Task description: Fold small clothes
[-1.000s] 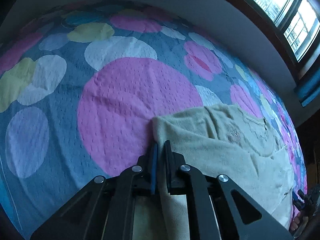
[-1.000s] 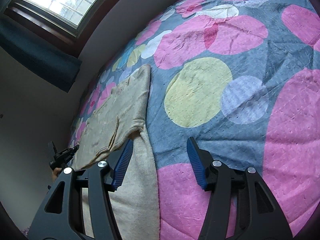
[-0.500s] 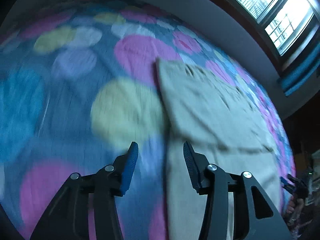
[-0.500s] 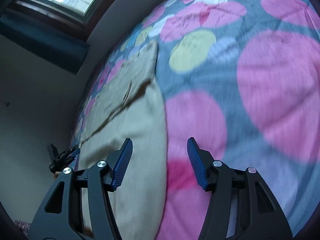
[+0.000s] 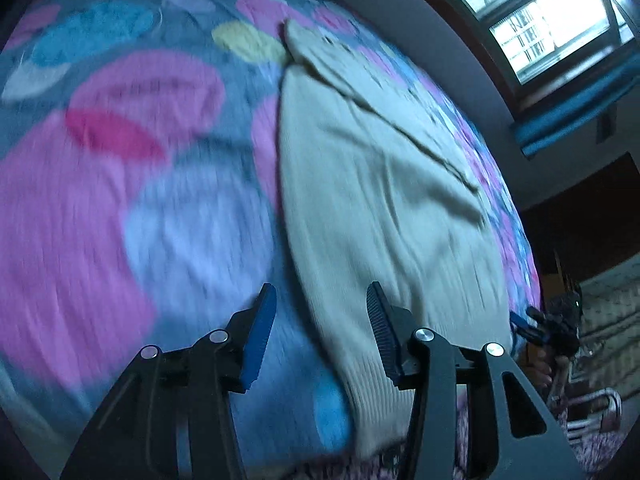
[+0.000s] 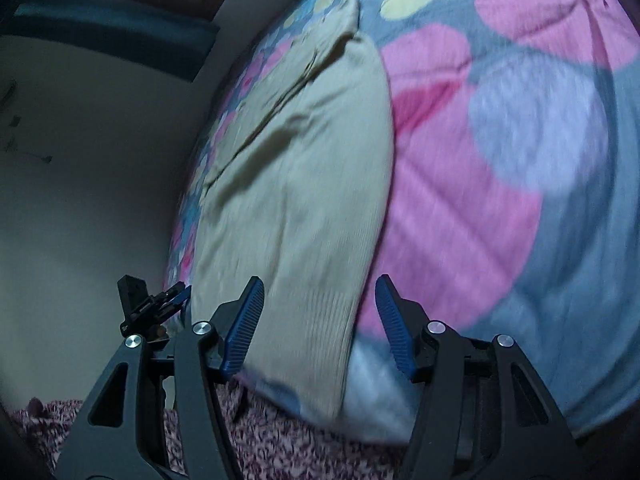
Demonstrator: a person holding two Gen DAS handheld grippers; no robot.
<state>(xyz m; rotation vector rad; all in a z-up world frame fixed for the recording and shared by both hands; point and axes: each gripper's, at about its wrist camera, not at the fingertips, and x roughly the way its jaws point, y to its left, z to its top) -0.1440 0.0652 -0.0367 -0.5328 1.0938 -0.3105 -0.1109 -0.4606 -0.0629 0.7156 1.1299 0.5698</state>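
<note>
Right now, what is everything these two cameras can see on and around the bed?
Garment: one, beige knit, lying lengthwise on the bed, upper part folded over.
Bedspread: one, grey-blue with pink, yellow, lilac and blue circles, covering the bed.
Window: one, bright, in the wall beyond the bed.
Curtain: one, blue, under the window.
Patterned fabric: one, maroon and white, under the bed's near edge.
Left hand-held gripper: one, black with blue pads, open, above the garment's near left edge.
Right hand-held gripper: one, same colours, open, above the garment's near hem.
</note>
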